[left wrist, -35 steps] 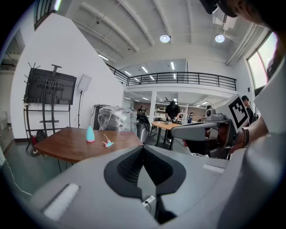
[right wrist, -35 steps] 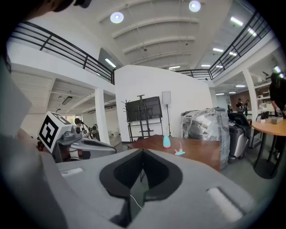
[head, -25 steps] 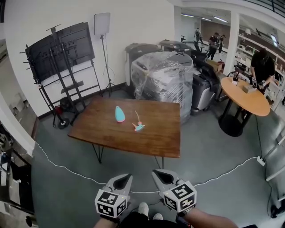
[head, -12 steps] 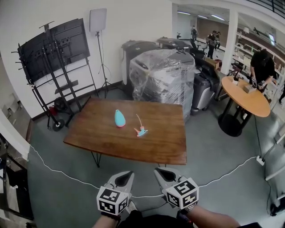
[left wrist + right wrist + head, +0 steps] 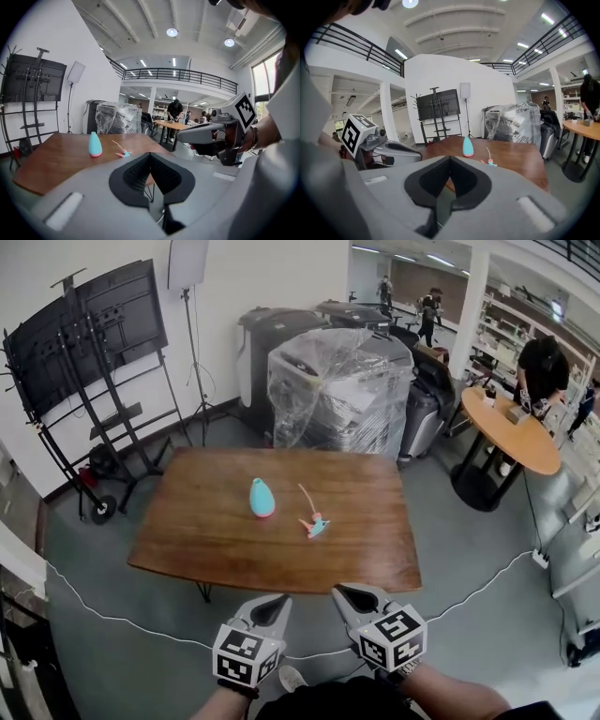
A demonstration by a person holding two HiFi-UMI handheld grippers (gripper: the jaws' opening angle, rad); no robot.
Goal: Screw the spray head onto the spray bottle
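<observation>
A teal, cone-shaped spray bottle [image 5: 262, 498] stands upright near the middle of a brown wooden table [image 5: 187, 540]. To its right lies the spray head [image 5: 313, 523], pink and teal, with a thin tube trailing toward the far side. The bottle [image 5: 95, 144] and head [image 5: 124, 153] also show in the left gripper view, and again as bottle [image 5: 468, 146] and head [image 5: 490, 162] in the right gripper view. My left gripper [image 5: 275, 601] and right gripper [image 5: 344, 593] hang side by side in front of the table's near edge, both shut and empty, well short of the objects.
A white cable [image 5: 112, 618] runs across the grey floor below the table. Plastic-wrapped machines [image 5: 333, 385] stand behind the table, a black TV stand [image 5: 84, 362] at the left, and a round wooden table [image 5: 511, 437] with a person at the right.
The table and its objects have come closer and lower in the head view as the person walks toward them. Both grippers stay shut and side by side.
</observation>
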